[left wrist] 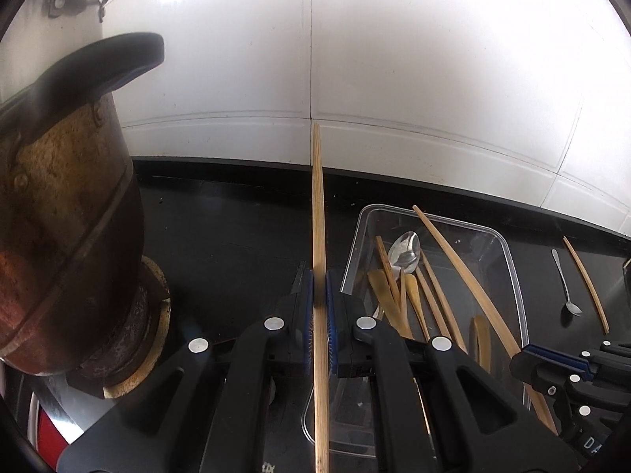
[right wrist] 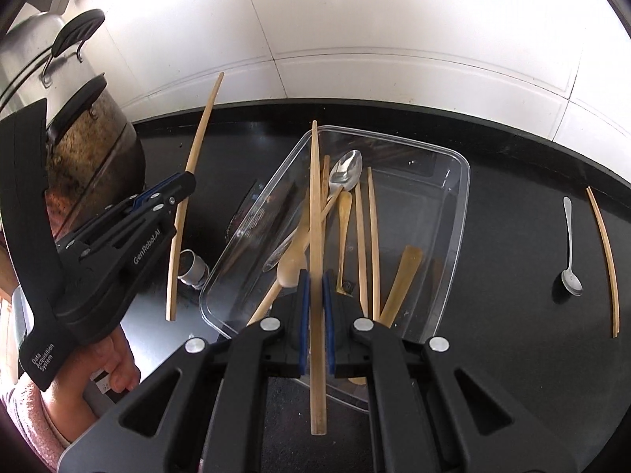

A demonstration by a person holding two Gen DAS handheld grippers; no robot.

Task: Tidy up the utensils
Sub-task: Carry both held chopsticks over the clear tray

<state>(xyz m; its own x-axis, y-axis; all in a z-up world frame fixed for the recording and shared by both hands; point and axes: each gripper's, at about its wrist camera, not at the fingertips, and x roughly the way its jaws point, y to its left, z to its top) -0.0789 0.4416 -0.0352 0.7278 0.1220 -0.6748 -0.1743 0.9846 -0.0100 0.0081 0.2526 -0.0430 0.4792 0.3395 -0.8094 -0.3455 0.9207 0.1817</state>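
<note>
My left gripper (left wrist: pixel 319 289) is shut on a long bamboo chopstick (left wrist: pixel 318 213) and holds it above the black counter, left of the clear plastic box (left wrist: pixel 508 260); it also shows in the right wrist view (right wrist: pixel 179 187). My right gripper (right wrist: pixel 315 283) is shut on another bamboo chopstick (right wrist: pixel 314 197) over the near end of the box (right wrist: pixel 465 181). The box holds several chopsticks, wooden spoons and a metal spoon (right wrist: pixel 347 169). A small metal spoon (right wrist: pixel 570 244) and a chopstick (right wrist: pixel 605 252) lie on the counter to the right.
A stained pot (left wrist: pixel 59 216) with a black handle stands on a burner at the left, a steel pot behind it. A white tiled wall (left wrist: pixel 394 59) backs the black counter (left wrist: pixel 228 228). A small metal cylinder (right wrist: pixel 193 270) lies left of the box.
</note>
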